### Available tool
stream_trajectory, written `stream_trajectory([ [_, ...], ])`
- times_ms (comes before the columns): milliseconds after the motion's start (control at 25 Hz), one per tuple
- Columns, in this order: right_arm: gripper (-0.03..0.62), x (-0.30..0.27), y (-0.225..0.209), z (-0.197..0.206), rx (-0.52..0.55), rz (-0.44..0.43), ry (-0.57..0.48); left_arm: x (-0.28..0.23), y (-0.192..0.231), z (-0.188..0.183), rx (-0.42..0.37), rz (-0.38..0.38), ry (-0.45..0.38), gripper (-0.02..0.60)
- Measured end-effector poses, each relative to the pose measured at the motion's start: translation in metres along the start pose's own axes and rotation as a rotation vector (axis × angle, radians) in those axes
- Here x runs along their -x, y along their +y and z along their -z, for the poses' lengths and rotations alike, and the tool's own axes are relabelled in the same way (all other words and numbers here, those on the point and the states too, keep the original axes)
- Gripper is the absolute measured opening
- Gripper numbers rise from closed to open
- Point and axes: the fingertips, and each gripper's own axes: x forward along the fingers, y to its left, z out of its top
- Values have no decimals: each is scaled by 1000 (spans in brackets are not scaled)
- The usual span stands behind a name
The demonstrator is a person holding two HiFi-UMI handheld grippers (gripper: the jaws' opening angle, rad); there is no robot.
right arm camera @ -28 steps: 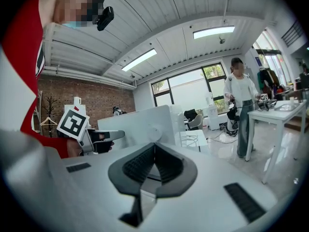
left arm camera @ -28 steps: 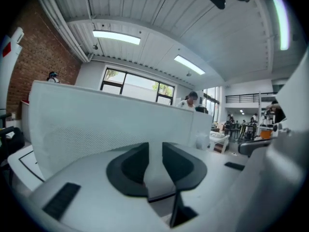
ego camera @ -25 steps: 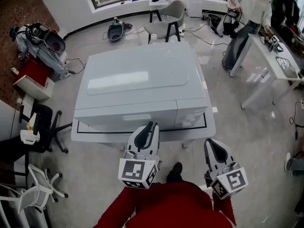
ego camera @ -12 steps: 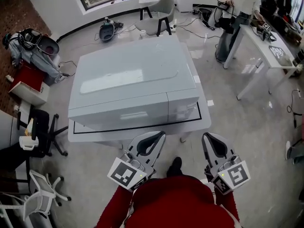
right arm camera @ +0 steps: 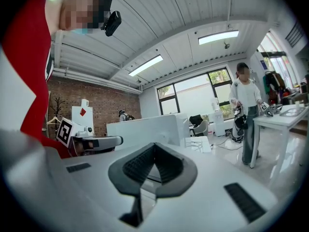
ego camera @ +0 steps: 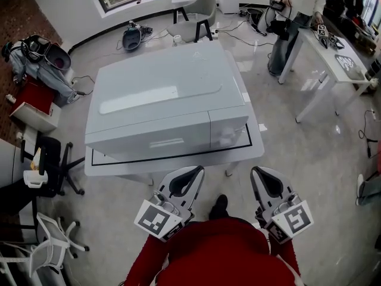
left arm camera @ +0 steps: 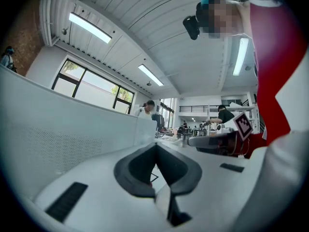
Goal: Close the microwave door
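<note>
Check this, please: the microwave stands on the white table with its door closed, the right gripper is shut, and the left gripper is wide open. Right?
Not quite: the left gripper is shut, with nothing between its jaws, as the left gripper view shows. The microwave stands on the white table with its door closed, and the right gripper is shut.

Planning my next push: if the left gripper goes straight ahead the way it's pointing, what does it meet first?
The left gripper would probably meet the microwave front near its right end, just past the table edge; depth is unclear.
</note>
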Motion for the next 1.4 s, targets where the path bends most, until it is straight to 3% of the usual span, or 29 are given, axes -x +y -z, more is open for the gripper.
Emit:
stream_trajectory([
  [160, 12, -4, 8, -8, 27, -27, -42, 1, -3, 1, -17, 2, 4, 9],
  [1240, 12, -4, 17, 2, 71, -65, -6, 5, 0, 17, 1, -21, 51, 9],
  [1400, 12, -6, 16, 3, 65, -63, -3, 1, -2, 7, 4, -24, 11, 9],
])
